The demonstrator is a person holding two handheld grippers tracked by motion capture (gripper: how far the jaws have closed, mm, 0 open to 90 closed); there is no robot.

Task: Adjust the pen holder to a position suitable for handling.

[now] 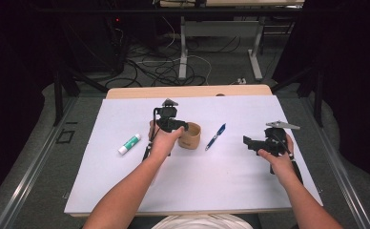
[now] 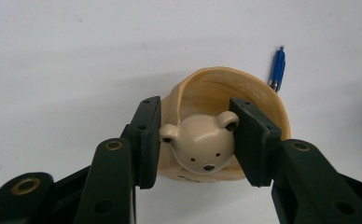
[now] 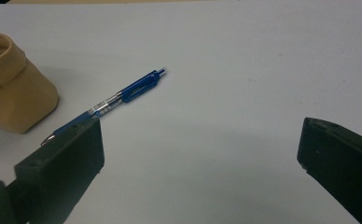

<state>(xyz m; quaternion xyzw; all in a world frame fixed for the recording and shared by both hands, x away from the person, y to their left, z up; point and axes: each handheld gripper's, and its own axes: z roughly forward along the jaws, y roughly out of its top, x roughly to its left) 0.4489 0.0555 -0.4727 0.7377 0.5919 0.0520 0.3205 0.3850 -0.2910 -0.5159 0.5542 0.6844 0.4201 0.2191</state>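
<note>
A: Item: bear figure [image 2: 200,145], cream, clamped at the ears between the left gripper [image 2: 198,140] pads, held directly over the tan cup [image 2: 263,100].

B: Orientation?

A: Face toward the camera, crown toward the cup. Right gripper [image 3: 200,154] is held wide open and empty, the blue pen [image 3: 123,95] lying diagonally ahead of it.

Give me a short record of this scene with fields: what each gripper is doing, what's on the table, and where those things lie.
left gripper: shut on the bear head, held over the tan cup's mouth
bear head: cream, clamped at its ears
tan cup: mid-table, upright
right gripper: open, holds nothing, above the table right of the pen
blue pen: lying just right of the cup
glue stick: lying left of the left hand
table: white sheet
</note>
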